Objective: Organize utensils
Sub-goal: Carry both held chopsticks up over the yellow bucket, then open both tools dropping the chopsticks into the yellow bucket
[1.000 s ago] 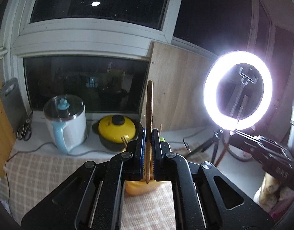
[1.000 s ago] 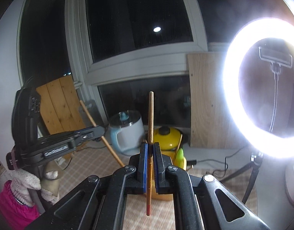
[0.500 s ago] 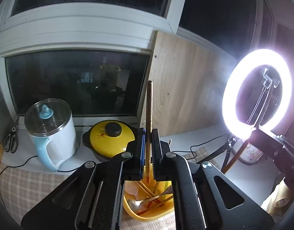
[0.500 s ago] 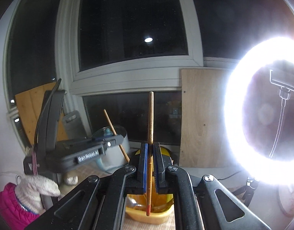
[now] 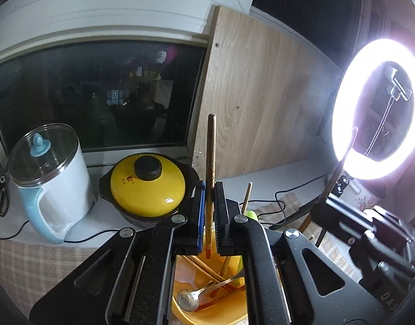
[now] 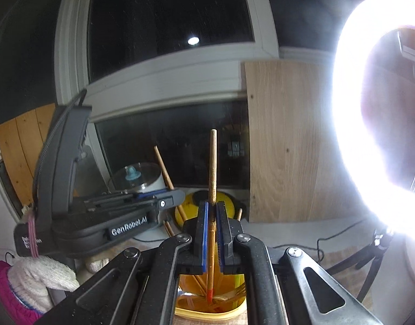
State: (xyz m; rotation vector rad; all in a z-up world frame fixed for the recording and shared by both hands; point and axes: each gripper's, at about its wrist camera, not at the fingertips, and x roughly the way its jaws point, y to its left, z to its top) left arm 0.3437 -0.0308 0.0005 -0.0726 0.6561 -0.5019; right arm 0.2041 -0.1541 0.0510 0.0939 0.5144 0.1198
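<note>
**Both claws pinch a chopstick over the yellow holder**

Your left claw [image 5: 210, 211] is closed on a wooden chopstick [image 5: 209, 168], which stands upright at the centre of the left wrist frame, its red-tipped lower end hanging just above the yellow utensil holder [image 5: 207, 306] at the bottom centre. Inside that holder you can see a metal spoon [image 5: 191, 298], several other chopsticks and a green-handled piece leaning on the far side. Your right claw [image 6: 212, 233] is likewise clamped on a second chopstick [image 6: 213, 168], upright at the centre of its frame; its red tip reaches down into the holder's mouth [image 6: 210, 311], beside a fork [image 6: 234, 291]. At the left of the right wrist frame, your left tool's black body shows, chopstick slanting up from it. Behind, on the tabletop [image 5: 275, 184], stand a white-and-blue kettle [image 5: 50, 184] at left and a yellow-lidded pot [image 5: 148, 184] beside it. A ring light [image 5: 375, 108] glares at the right edge.
</note>
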